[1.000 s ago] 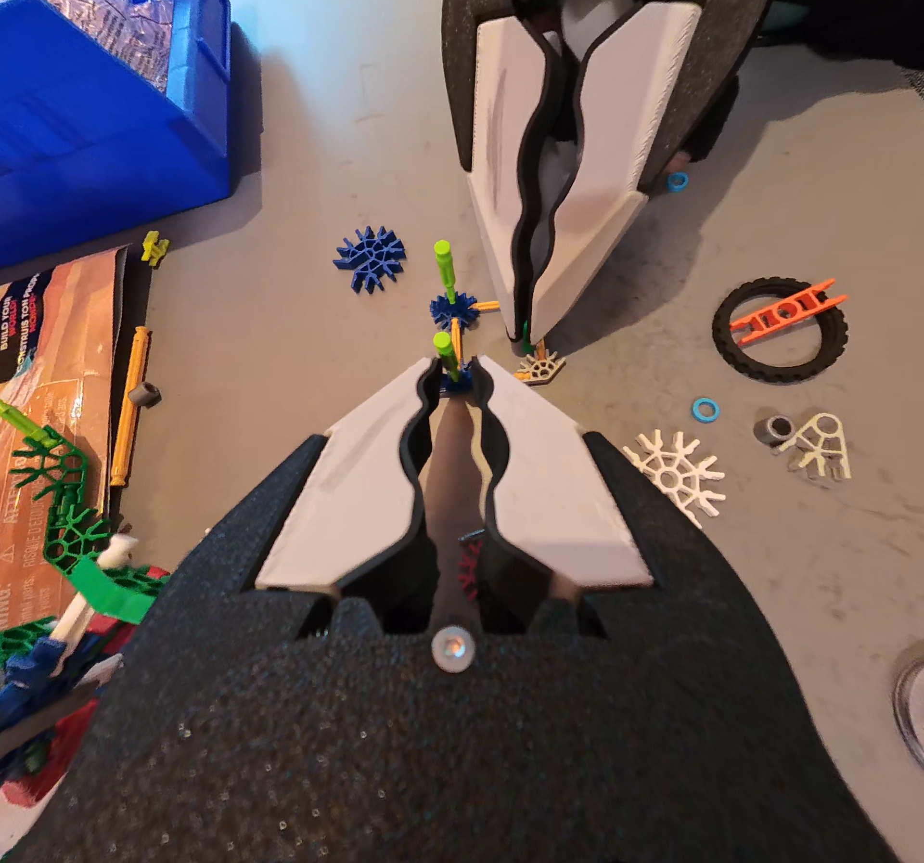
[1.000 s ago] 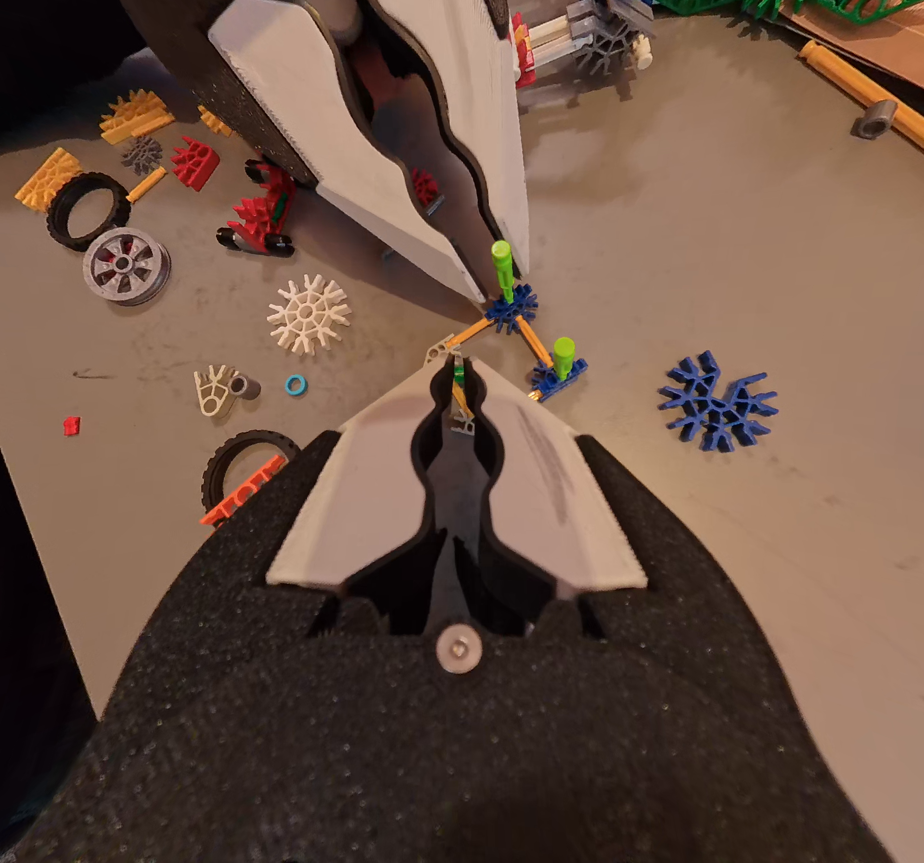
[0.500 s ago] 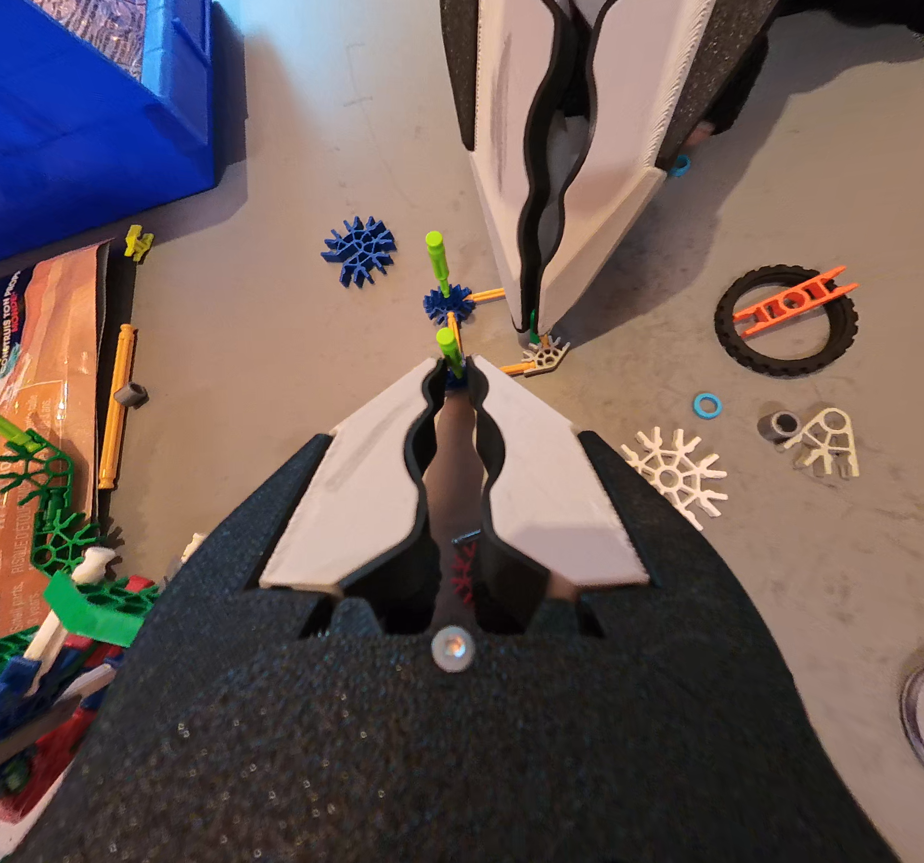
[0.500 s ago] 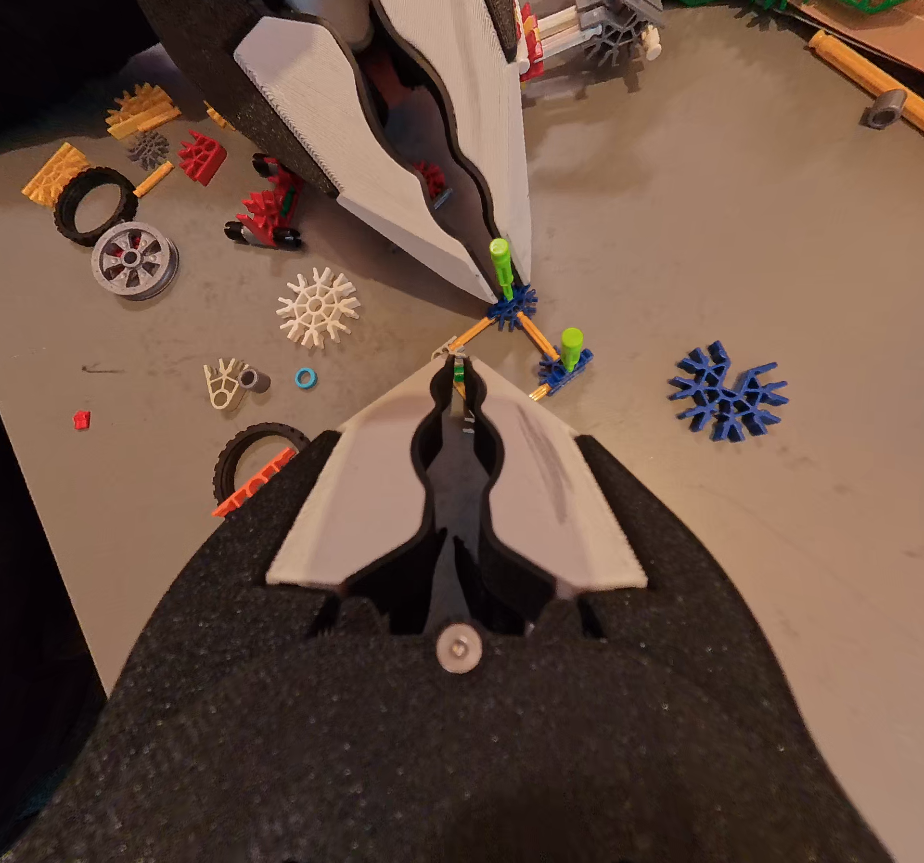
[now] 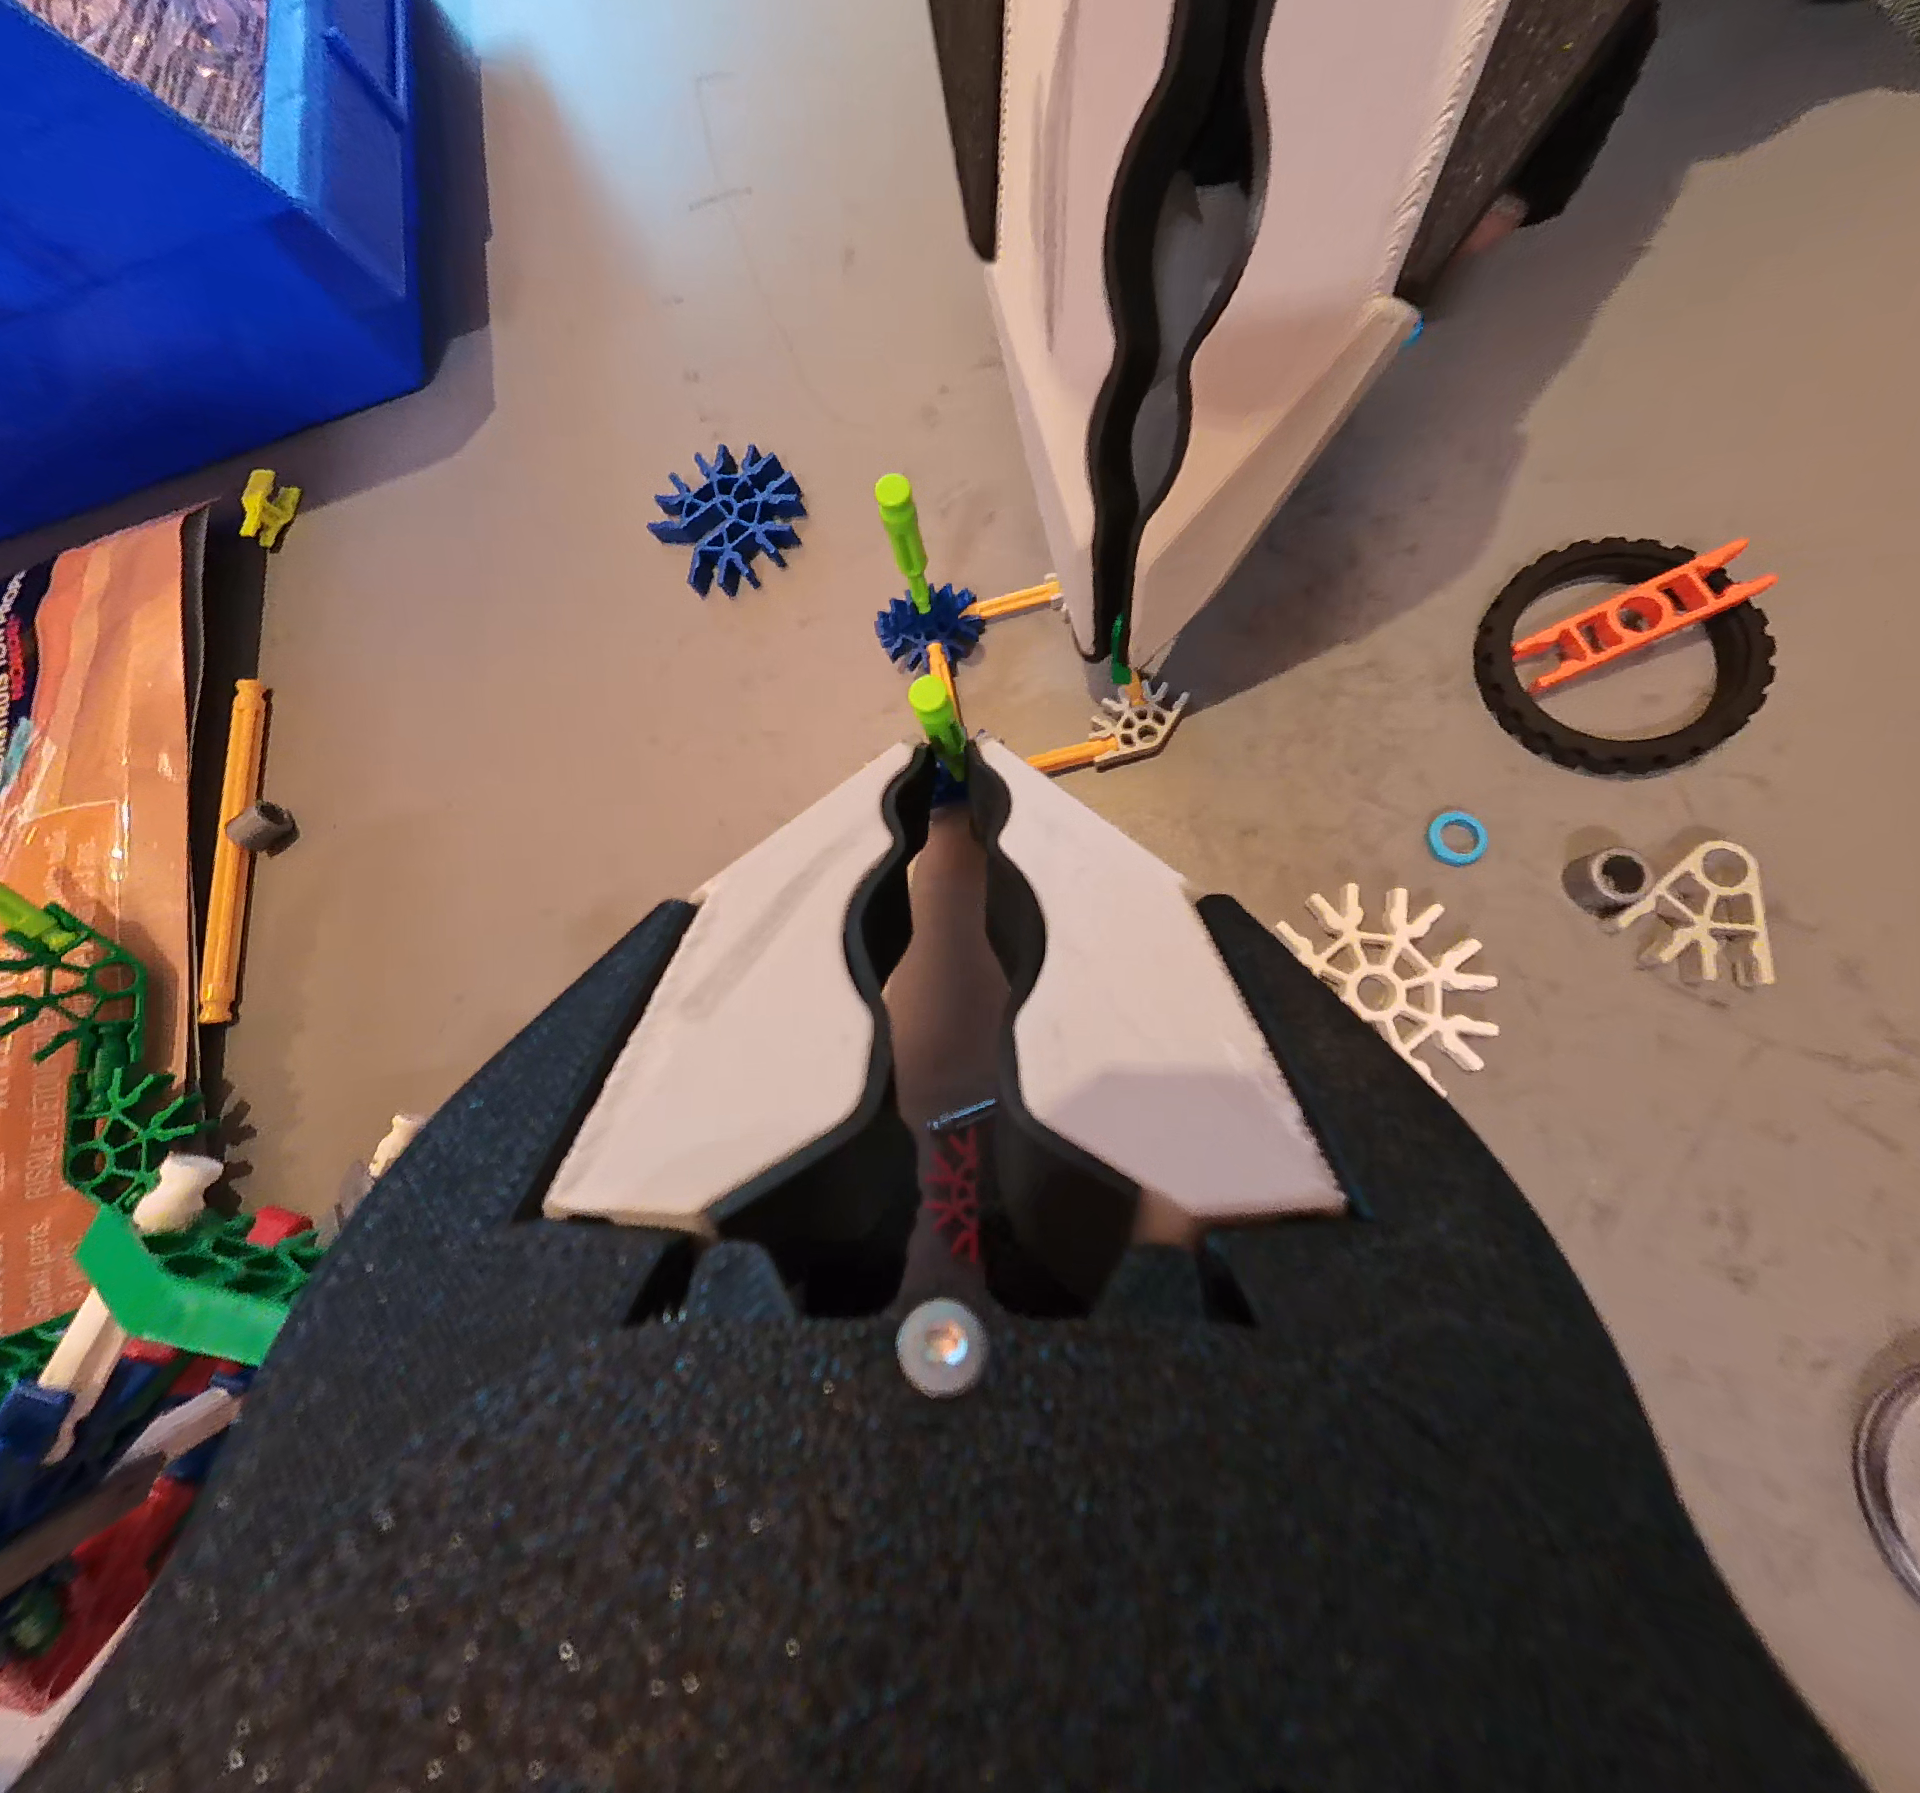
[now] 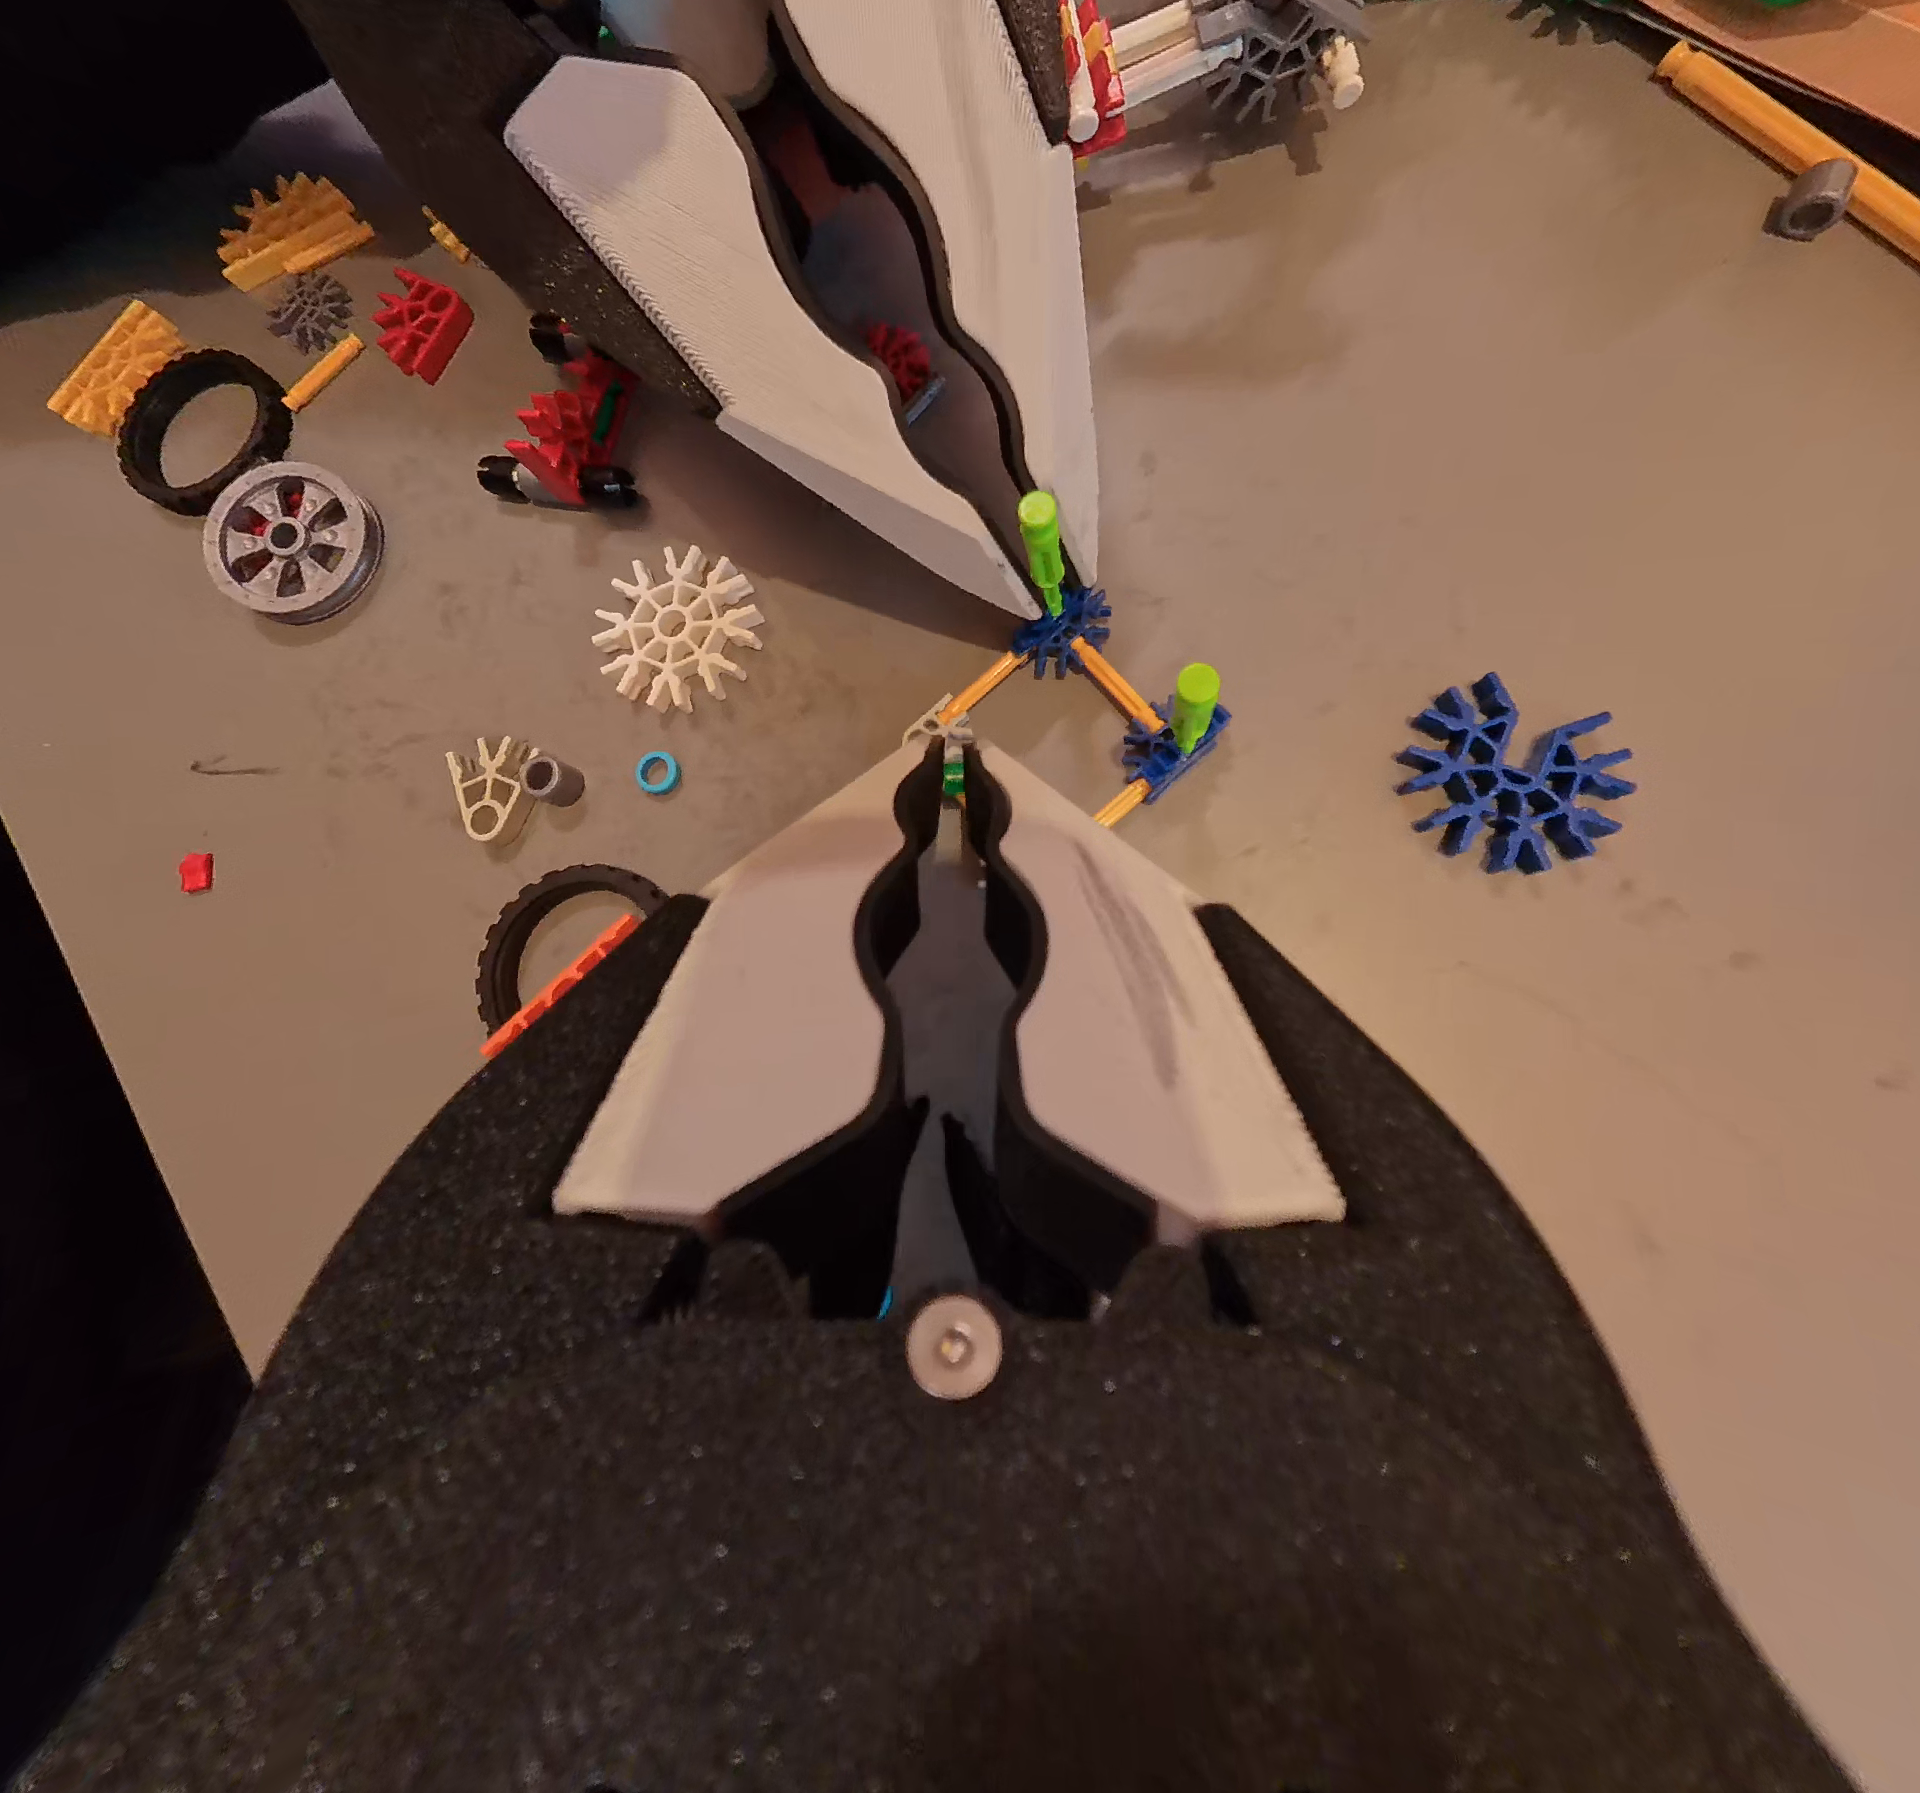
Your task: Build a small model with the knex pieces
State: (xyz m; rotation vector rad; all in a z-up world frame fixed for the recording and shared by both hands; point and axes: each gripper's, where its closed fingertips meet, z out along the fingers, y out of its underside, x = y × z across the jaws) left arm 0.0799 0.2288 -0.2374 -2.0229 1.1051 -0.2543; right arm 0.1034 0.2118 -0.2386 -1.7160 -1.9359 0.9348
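Pinching from opposite ends, the left gripper [image 5: 943, 769] clamps the near blue connector [image 6: 1060, 623] under its upright lime rod [image 5: 935, 717] while the right gripper [image 6: 952, 769] nips a short green rod [image 6: 952, 775] standing on the pale connector [image 5: 1138, 720] — orange rods [image 6: 1114, 675] tie the little frame flat on the grey table [image 5: 623, 289].

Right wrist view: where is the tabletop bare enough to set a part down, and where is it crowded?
Bare: the grey table beyond the loose blue connector, and the stretch between that connector and the yellow rod. Crowded: the side with the white snowflake connector, grey wheel hub and red pieces.
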